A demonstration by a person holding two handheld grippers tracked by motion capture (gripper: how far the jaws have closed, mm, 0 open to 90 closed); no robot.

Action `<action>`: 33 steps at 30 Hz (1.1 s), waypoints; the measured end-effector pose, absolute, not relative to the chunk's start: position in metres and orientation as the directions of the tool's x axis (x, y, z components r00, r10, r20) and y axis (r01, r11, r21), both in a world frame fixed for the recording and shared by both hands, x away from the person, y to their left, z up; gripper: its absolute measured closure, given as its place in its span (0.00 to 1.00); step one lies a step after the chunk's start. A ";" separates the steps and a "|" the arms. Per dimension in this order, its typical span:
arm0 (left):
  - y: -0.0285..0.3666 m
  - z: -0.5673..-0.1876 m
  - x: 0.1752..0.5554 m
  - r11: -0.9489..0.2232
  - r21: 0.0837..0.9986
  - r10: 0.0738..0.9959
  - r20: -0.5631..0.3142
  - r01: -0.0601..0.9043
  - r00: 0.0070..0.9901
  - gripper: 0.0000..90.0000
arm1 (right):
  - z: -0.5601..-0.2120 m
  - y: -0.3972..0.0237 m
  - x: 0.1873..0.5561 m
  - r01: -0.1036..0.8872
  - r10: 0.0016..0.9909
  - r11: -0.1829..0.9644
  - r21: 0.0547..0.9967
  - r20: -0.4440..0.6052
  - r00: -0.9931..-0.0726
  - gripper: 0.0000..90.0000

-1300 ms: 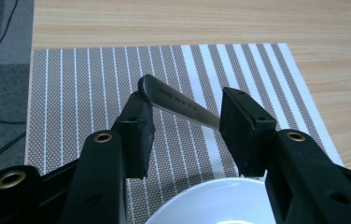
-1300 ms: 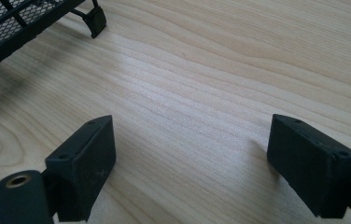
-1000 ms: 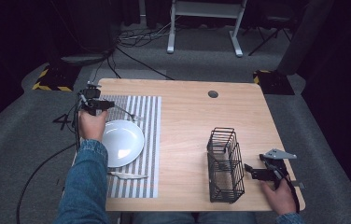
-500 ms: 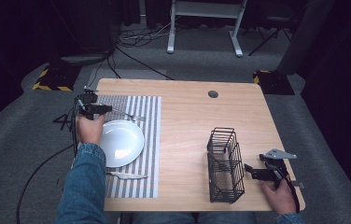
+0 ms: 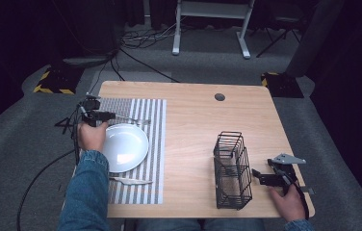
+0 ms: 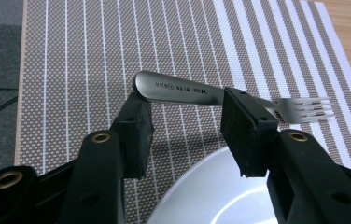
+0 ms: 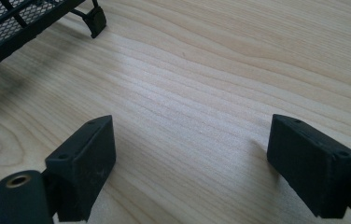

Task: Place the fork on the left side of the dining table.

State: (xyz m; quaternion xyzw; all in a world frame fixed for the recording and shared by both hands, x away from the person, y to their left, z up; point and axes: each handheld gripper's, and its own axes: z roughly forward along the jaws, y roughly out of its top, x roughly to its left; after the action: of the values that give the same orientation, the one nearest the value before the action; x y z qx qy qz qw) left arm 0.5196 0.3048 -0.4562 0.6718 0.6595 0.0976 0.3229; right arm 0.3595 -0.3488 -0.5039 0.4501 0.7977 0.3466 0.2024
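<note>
The left claw (image 6: 185, 114) straddles the handle of the plain silver steel fork (image 6: 220, 95), its pads beside the metal but not yet pressing, so it is open. The fork lies on the grey white-striped woven placemat (image 5: 152, 144) near the counter's far left corner, just beyond the round white plate (image 5: 123, 147). Since the earlier frames this hand has sunk toward the mat, so a pickup looks close. The right claw (image 7: 192, 154) hangs open over bare wood beside the black wire basket (image 5: 232, 168) near the counter's front edge, unmoved.
</note>
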 end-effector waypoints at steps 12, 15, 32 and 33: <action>0.307 -0.457 0.518 0.102 0.571 0.949 -0.303 0.815 0.093 0.60 | -0.504 -0.349 0.360 0.579 0.860 0.353 0.735 -0.010 -0.511 0.17; 0.308 -0.453 0.519 0.108 0.588 0.949 -0.300 0.802 0.092 0.60 | -0.504 -0.349 0.360 0.579 0.860 0.353 0.735 -0.010 -0.511 0.17; 0.289 -0.448 0.558 0.050 0.612 0.950 -0.274 0.789 0.152 0.54 | -0.504 -0.349 0.360 0.581 0.863 0.350 0.735 -0.012 -0.505 0.17; 0.289 -0.449 0.561 0.055 0.606 0.948 -0.281 0.794 0.150 0.53 | -0.504 -0.349 0.360 0.581 0.863 0.350 0.735 -0.012 -0.505 0.17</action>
State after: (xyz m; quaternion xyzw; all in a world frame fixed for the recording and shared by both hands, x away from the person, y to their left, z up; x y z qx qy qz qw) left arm 0.5606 0.2888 -0.4492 0.6781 0.6421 0.1138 0.3391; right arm 0.3595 -0.3487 -0.5039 0.4537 0.7957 0.3453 0.2044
